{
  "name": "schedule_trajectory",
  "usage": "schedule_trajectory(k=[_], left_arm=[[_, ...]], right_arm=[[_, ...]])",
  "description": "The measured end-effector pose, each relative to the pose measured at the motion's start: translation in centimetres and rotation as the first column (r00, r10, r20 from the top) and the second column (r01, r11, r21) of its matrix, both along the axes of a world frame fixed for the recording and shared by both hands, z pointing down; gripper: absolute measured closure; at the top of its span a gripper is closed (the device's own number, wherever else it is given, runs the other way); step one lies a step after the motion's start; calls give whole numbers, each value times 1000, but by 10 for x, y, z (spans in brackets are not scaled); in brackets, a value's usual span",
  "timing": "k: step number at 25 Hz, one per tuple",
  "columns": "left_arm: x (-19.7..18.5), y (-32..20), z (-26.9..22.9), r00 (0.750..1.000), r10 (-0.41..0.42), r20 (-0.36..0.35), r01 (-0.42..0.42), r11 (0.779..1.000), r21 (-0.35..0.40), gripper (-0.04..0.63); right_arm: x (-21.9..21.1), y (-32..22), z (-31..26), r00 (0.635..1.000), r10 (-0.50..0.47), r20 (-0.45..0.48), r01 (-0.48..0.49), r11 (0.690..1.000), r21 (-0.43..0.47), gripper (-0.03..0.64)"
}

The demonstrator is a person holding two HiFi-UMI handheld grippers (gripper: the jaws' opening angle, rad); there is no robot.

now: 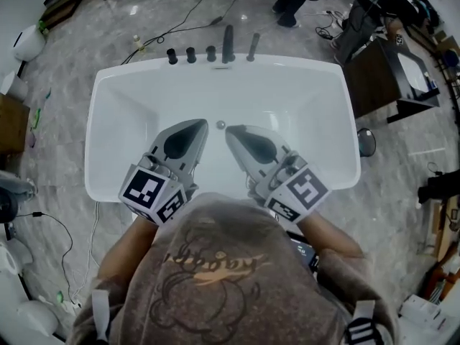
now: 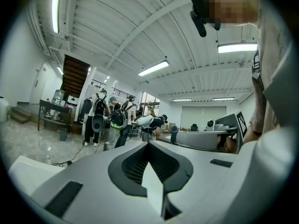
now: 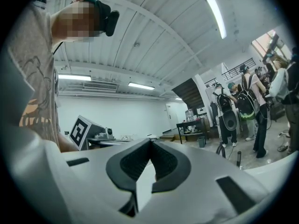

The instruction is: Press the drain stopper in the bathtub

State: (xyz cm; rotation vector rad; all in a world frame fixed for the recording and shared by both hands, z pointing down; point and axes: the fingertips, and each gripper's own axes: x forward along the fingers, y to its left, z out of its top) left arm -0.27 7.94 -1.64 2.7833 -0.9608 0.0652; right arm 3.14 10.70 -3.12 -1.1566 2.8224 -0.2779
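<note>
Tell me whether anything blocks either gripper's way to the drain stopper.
Nothing visible does. The drain stopper sits uncovered on the bathtub floor, showing between the tips of the left gripper and right gripper in the head view. Both are shut and hold nothing.

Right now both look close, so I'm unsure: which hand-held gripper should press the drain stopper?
Probably the right hand-held gripper: its shut tip lies beside the drain stopper; the left hand-held gripper, also shut, is slightly farther.
</note>
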Motion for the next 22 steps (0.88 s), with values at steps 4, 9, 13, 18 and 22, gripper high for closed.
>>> schedule_trajectory(k=[4, 9, 13, 18, 22], left_arm=[[-4, 2, 1, 1000, 5, -10, -5, 1000, -12, 594], [1, 8, 4, 1000, 12, -3, -12, 1000, -16, 594], [2, 15, 8, 1000, 23, 4, -23, 999, -30, 594], [2, 15, 12, 1000, 29, 12, -28, 999, -45, 594], [6, 15, 12, 1000, 20, 15, -20, 999, -40, 594]], right_arm=[[-7, 3, -3, 999, -33, -23, 33, 999, 10, 618], [-2, 11, -3, 997, -60, -42, 61, 998, 11, 618], [5, 17, -2, 998, -46, -42, 47, 999, 11, 618], [6, 16, 3, 998, -39, -48, 39, 999, 1, 618], [11, 14, 4, 998, -40, -52, 41, 999, 5, 618]])
